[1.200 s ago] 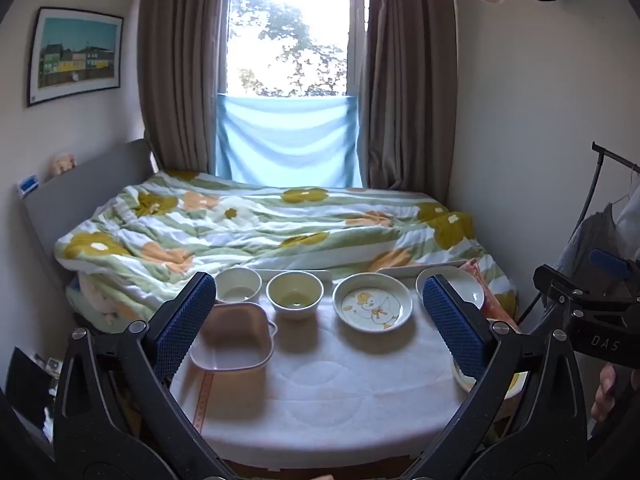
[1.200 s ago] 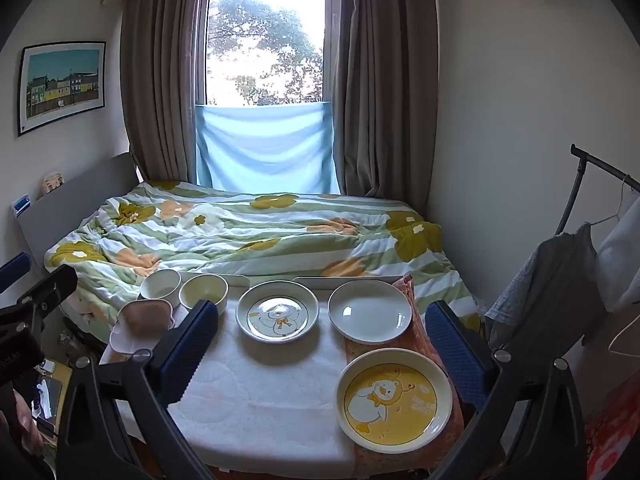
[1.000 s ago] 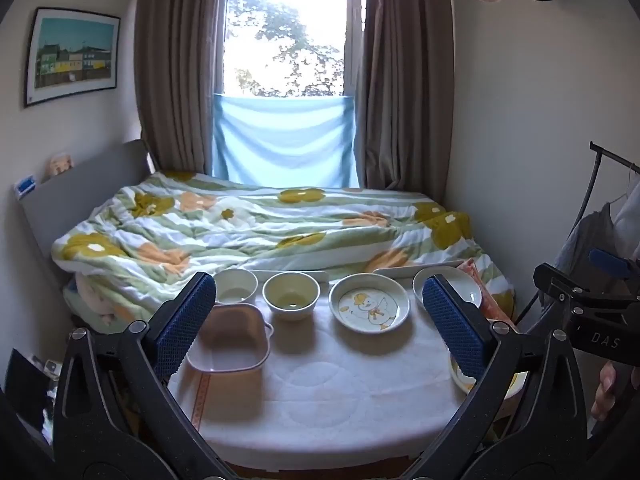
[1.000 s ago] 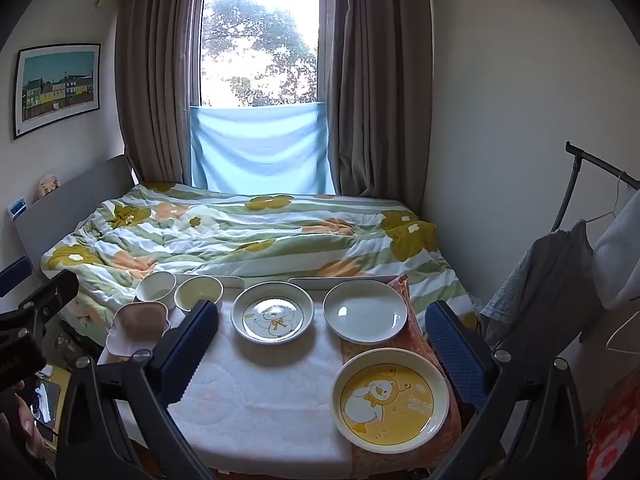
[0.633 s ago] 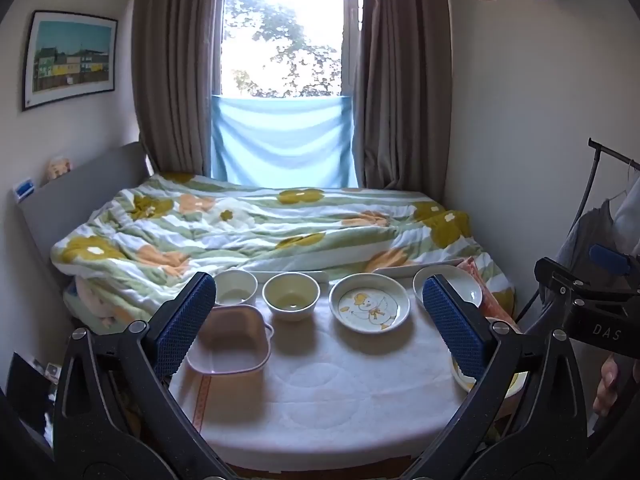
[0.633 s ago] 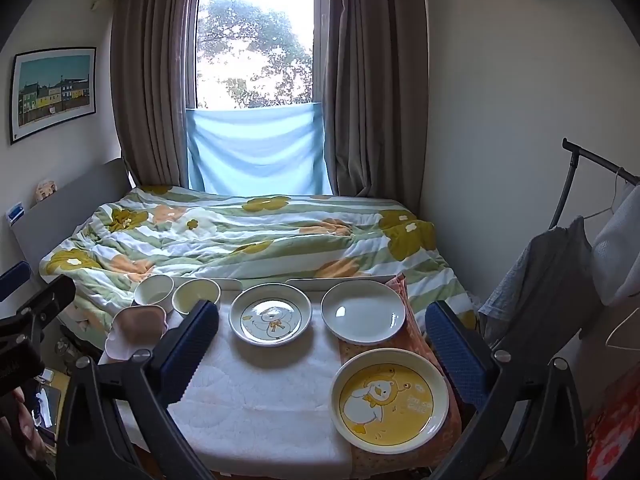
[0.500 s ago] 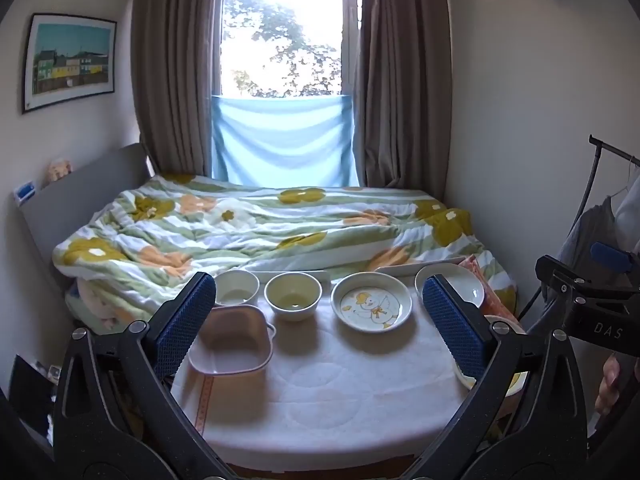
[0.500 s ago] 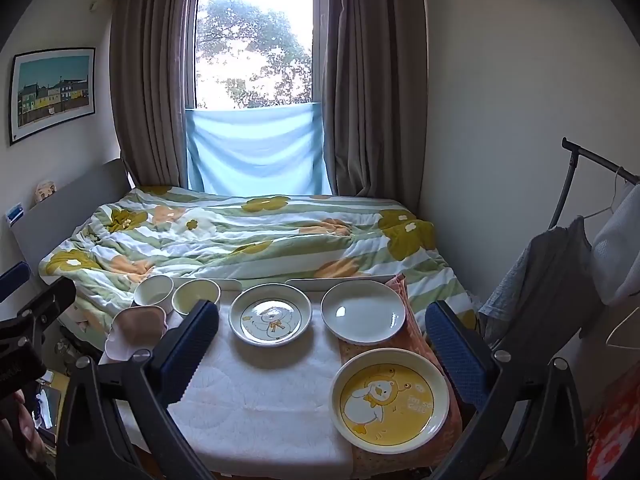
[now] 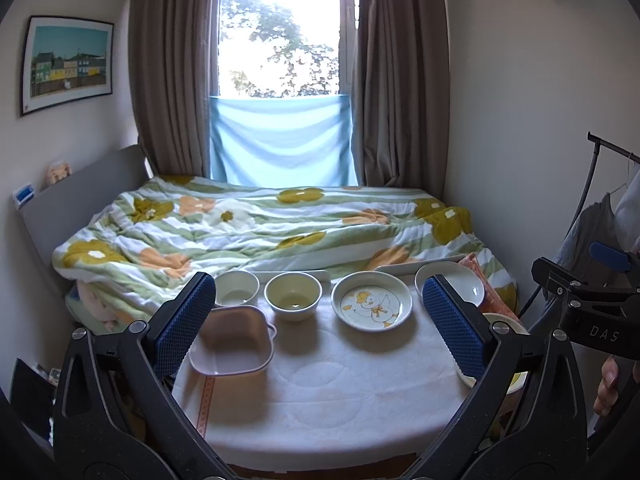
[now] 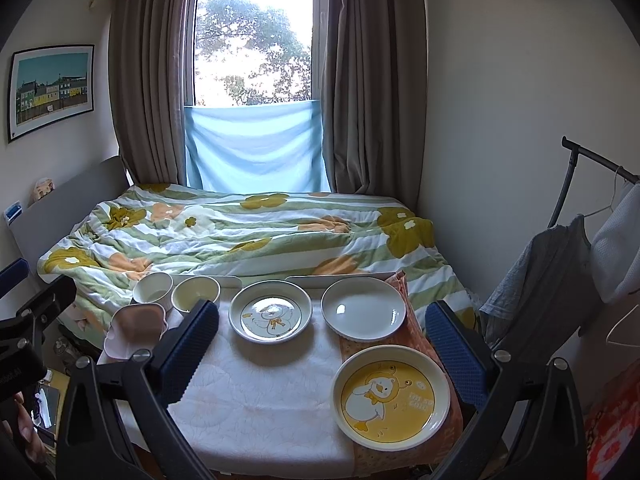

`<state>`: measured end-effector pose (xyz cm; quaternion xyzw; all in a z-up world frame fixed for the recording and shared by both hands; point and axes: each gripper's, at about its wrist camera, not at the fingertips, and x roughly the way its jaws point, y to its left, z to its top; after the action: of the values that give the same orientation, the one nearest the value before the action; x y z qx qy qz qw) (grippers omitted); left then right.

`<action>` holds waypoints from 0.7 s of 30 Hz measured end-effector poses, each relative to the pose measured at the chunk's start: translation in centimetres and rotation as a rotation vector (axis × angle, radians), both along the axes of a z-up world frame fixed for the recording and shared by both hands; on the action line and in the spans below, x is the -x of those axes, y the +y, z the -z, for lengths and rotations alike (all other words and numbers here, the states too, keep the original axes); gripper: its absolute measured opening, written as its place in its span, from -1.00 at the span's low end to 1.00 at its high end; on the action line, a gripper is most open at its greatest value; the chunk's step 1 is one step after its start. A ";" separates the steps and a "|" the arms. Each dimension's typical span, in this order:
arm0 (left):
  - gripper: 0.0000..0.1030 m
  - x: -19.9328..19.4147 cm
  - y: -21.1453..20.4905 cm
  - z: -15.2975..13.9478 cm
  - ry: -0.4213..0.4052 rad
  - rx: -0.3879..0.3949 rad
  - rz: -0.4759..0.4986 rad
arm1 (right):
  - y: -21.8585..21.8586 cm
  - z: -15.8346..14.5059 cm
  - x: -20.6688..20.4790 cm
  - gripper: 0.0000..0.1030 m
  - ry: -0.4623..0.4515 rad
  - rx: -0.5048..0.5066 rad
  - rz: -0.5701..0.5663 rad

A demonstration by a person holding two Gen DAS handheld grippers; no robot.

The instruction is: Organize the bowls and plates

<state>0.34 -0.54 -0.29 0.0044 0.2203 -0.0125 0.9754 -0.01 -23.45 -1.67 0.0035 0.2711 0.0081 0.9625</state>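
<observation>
A small table with a white cloth (image 9: 320, 396) holds the dishes. At the back stand a white bowl (image 9: 237, 287), a cream bowl (image 9: 293, 296), a white duck plate (image 9: 371, 305) and a plain white plate (image 10: 363, 307). A pink square bowl (image 9: 232, 340) sits front left. A yellow duck plate (image 10: 391, 395) sits front right. My left gripper (image 9: 320, 322) is open and empty, held above the table's near side. My right gripper (image 10: 320, 346) is open and empty, above the near side too.
A bed with a flowered quilt (image 9: 260, 232) lies right behind the table. A clothes rack with hanging garments (image 10: 560, 264) stands at the right. A window with curtains (image 9: 280, 60) is at the back wall. An orange patterned mat (image 10: 404, 292) lies under the right plates.
Both views have shifted only slightly; the grippers stay open and empty and no dish has moved.
</observation>
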 end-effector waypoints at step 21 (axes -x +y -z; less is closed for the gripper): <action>1.00 -0.3 0.0 0.2 0.006 0.008 0.013 | -0.3 0.6 -0.1 1.00 0.007 0.005 0.012</action>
<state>0.63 -0.56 -0.53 0.0021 0.2230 -0.0197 0.9746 0.06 -23.70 -2.26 0.0029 0.2744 0.0018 0.9616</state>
